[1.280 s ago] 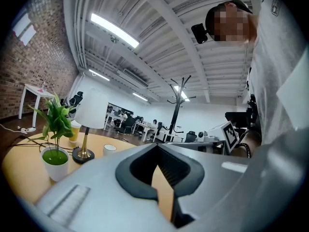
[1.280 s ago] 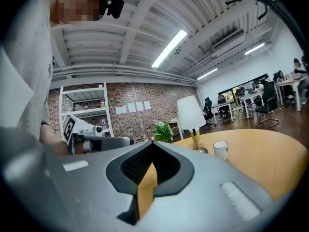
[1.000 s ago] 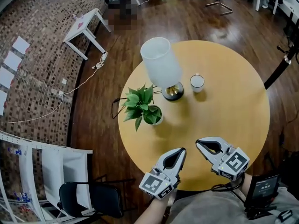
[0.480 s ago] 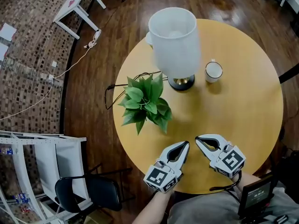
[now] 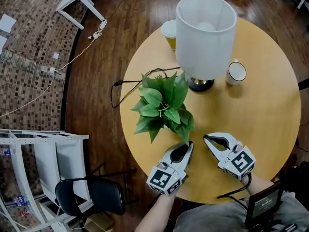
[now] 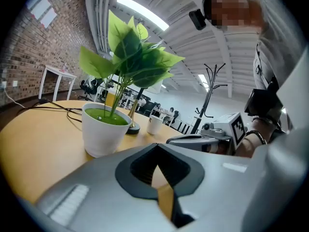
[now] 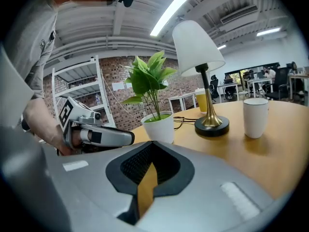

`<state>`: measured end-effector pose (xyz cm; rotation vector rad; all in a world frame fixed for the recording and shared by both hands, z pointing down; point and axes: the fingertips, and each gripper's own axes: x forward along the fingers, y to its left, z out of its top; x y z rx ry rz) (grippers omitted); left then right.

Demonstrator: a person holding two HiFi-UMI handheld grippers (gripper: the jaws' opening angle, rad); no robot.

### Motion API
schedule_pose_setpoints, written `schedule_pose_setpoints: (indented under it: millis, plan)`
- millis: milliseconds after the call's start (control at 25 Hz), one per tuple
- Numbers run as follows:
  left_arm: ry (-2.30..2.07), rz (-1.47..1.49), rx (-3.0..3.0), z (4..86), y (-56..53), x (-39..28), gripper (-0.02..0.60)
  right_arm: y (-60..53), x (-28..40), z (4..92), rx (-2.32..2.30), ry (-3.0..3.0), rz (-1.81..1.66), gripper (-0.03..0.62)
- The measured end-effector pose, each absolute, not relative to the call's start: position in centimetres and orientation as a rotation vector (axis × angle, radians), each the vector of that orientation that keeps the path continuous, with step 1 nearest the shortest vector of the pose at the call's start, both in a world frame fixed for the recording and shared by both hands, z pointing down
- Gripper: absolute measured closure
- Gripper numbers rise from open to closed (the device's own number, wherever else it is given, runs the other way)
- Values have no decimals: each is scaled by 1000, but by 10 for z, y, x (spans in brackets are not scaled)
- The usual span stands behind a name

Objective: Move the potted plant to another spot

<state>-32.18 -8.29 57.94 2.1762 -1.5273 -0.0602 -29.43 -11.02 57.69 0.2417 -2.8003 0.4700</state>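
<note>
The potted plant (image 5: 164,108), broad green leaves in a small white pot (image 6: 104,129), stands on the round wooden table (image 5: 270,120) left of centre. From above, the leaves hide the pot. My left gripper (image 5: 188,144) is shut and empty, its tip just under the nearest leaves, a short way in front of the pot. My right gripper (image 5: 206,138) is also shut and empty, beside the left one and to its right. In the right gripper view the pot (image 7: 158,126) sits ahead, with the left gripper (image 7: 128,138) lying to its left.
A table lamp (image 5: 205,37) with a white shade and brass base stands behind the plant, its cable (image 5: 120,86) running off the table's left edge. A white mug (image 5: 236,72) is right of the lamp, a yellow cup (image 5: 170,33) behind it. A black chair (image 5: 89,197) stands lower left.
Both grippers have come down toward the tabletop and nearer to the plant, staying shut. The head view has closed in, so the lamp and plant appear larger.
</note>
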Motion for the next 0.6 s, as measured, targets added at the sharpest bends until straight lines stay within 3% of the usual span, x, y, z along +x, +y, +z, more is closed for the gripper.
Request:
schedule_pose_setpoints:
  millis: [200, 480, 600]
  plan:
    - [-1548, -38, 2156, 581, -82, -346, 578, -112, -319, 579, 195, -2818, 422, 588]
    - [-1587, -18, 2151, 598, -78, -371, 578, -117, -358, 599, 94, -2814, 270, 271]
    - [-1609, 2, 2154, 603, -81, -393, 578, -119, -376, 604, 59, -2821, 221, 210]
